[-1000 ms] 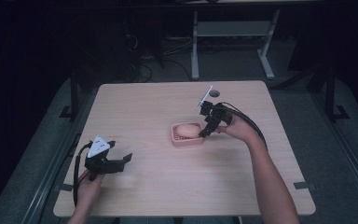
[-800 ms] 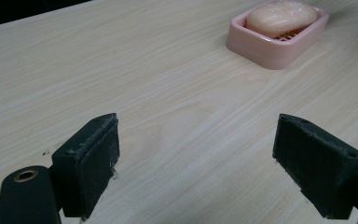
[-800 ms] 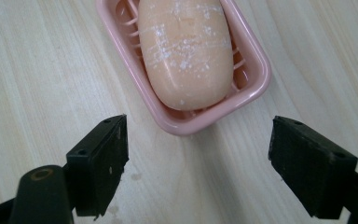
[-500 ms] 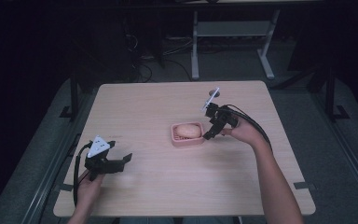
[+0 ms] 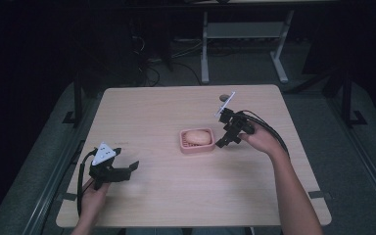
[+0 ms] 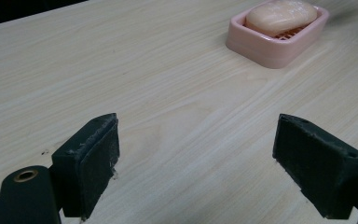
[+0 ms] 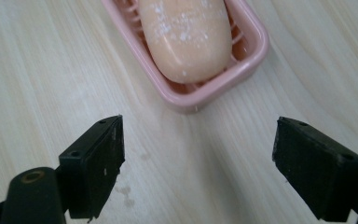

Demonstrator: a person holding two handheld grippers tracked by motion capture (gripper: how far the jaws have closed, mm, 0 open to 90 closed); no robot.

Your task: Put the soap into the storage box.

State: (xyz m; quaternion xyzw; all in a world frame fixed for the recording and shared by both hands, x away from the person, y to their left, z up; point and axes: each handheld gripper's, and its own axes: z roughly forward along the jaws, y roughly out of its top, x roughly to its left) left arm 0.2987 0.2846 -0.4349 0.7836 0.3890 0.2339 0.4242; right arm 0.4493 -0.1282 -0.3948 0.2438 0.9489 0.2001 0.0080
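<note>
- No brand, label or readable writing anywhere that I can spot. The soap (image 7: 186,37) has white flecks on top but no stamp I can make out, and the pink soap dish (image 7: 254,49) is plain.
- Left side first: the left gripper (image 5: 129,169) sits low near the table's front left corner, held in the person's left hand (image 5: 92,198). Its jaws stand wide apart with nothing between them, just bare wood showing in the left gripper view.
- Middle of the table: the dish holds the peach-coloured soap bar lying flat on its ribbed floor. It's well apart from the left gripper.
- Right of that: the right gripper (image 5: 222,143) is just beside the dish's right edge, in the person's right hand (image 5: 259,139). Its jaws have just been opening and now stand wide, nothing between them; the soap lies just beyond the pads (image 7: 100,163) in the right gripper view.
- Surface: a light wood-grain table (image 5: 176,105), matte, with a few small dark specks near the dish.
- Room: pretty dark all round, grey carpet-like floor, a white desk frame (image 5: 245,44) and tangled cables (image 5: 147,73) behind the table.
</note>
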